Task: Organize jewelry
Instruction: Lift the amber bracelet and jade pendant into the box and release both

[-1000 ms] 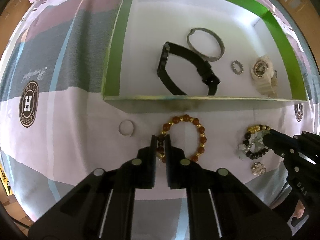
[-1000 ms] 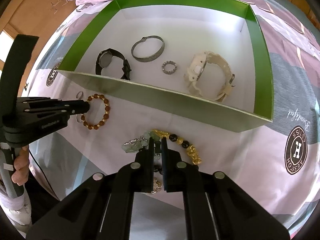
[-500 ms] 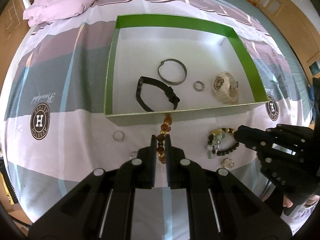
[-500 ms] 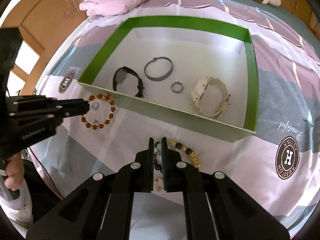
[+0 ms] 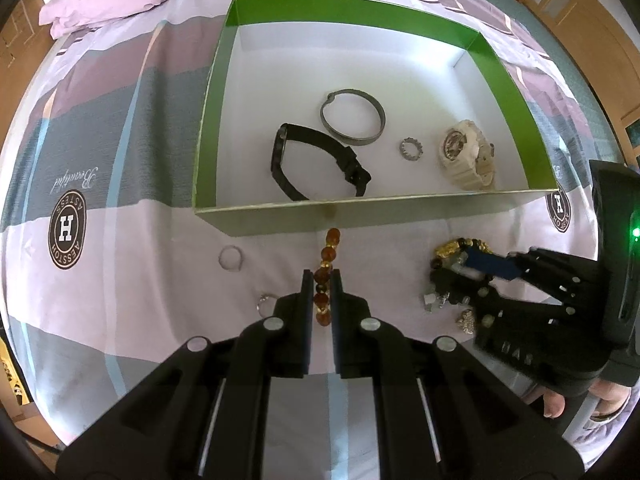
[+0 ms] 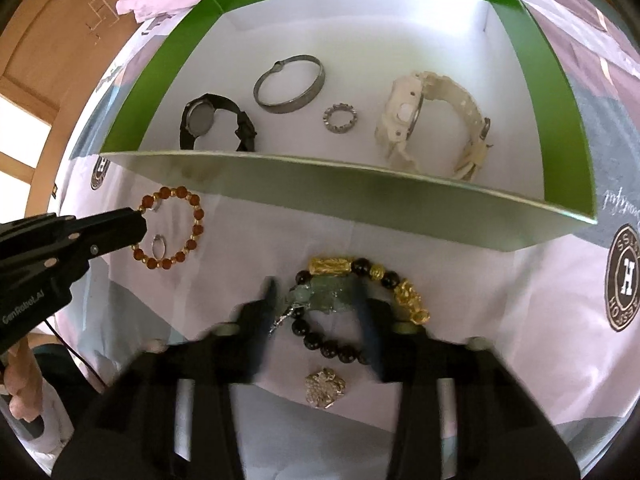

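The amber bracelet [image 5: 325, 268] hangs from the left gripper [image 5: 321, 292], whose jaws are nearly closed on its beads, just before the near wall of the green box [image 5: 360, 216]. I judge it light and loose on its cord, so it will swing. A pinch across two beads seems safest, because round beads are slippery.

The right gripper [image 6: 316, 308] has its jaws wide apart around the black and gold bracelet [image 6: 360, 292], which lies on the bed [image 6: 460, 320]; they grip nothing yet. This bracelet looks heavier and has a charm that can catch.

The near wall is tall, so each piece must go up over it. Inside, free room remains left of the black watch [image 5: 312, 164] and behind the bangle [image 5: 353, 122].
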